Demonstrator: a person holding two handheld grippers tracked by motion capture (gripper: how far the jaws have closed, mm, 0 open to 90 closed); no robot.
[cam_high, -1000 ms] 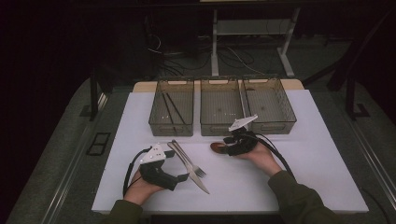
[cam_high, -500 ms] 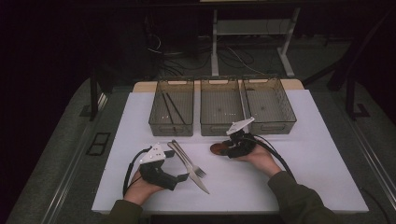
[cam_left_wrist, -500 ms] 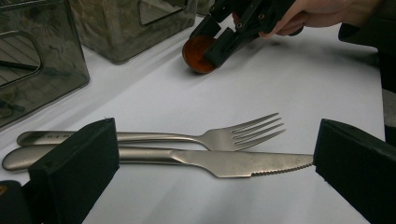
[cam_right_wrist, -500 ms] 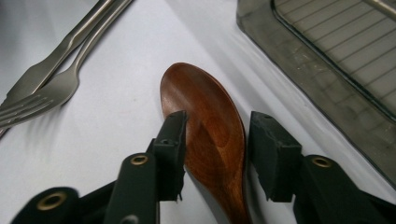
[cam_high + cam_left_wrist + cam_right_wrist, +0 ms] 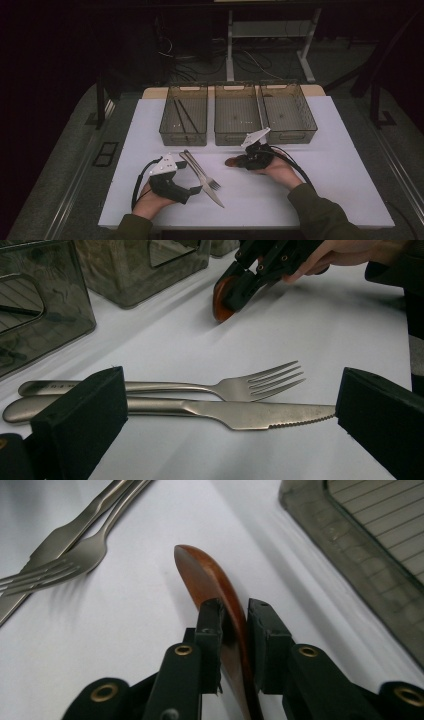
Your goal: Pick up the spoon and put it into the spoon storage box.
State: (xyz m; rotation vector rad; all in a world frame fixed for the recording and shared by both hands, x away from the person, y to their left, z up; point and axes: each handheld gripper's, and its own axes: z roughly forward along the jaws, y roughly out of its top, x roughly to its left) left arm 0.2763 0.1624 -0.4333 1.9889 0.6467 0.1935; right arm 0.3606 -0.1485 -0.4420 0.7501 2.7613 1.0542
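Because the right gripper (image 5: 234, 611) had just been closing edge-on around the wooden spoon (image 5: 207, 580), at the table's (image 5: 320, 200) centre in the high view, it could twist free when lifted. The left gripper (image 5: 225, 425), wide open, straddled the knife (image 5: 200, 410) and fork (image 5: 240, 386).

No legible text, label, brand, number or sign anywhere. Faint stamped marks on the handle of the plain steel fork (image 5: 165, 386), left gripper view, near its end; too small and blurred to read. Nothing else bears lettering.
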